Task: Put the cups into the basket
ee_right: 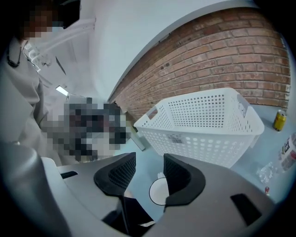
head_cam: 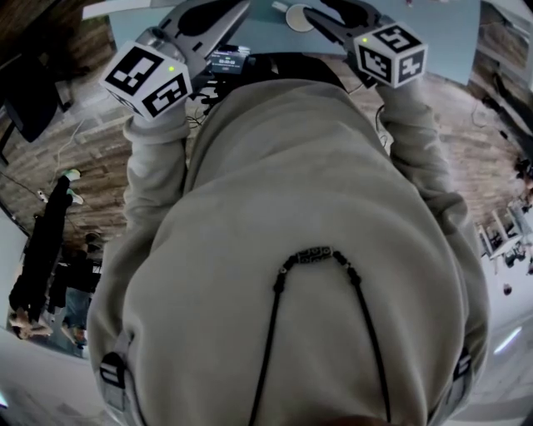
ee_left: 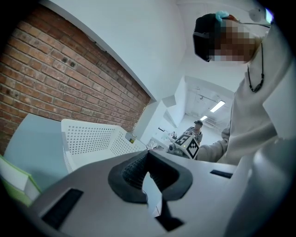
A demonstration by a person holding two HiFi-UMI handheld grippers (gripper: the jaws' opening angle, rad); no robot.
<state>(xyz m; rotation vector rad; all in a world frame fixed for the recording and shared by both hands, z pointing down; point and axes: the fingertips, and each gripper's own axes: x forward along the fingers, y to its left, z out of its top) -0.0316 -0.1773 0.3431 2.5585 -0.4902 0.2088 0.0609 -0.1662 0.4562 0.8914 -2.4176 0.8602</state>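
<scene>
A white cup (ee_right: pixel 158 191) stands on the light blue table (ee_right: pixel 268 144), seen from above as a round rim. My right gripper (ee_right: pixel 149 160) is open just above it; the cup shows in the gap low between the jaws, partly hidden behind the right one, and nothing presses on it. In the head view the same cup (head_cam: pixel 297 16) lies at the top edge beside the right gripper's dark jaw. The white perforated basket (ee_right: pixel 209 124) stands beyond the cup, its inside not visible. My left gripper (ee_left: pixel 147 155) is shut with its tips meeting, empty, held off to the side of the basket (ee_left: pixel 90 139).
A yellow can (ee_right: pixel 279 120) and a clear plastic bottle (ee_right: pixel 288 155) stand right of the basket. A brick wall runs behind the table. A small black device with a screen (head_cam: pixel 226 60) sits near the table's front edge. The person's grey hooded top fills most of the head view.
</scene>
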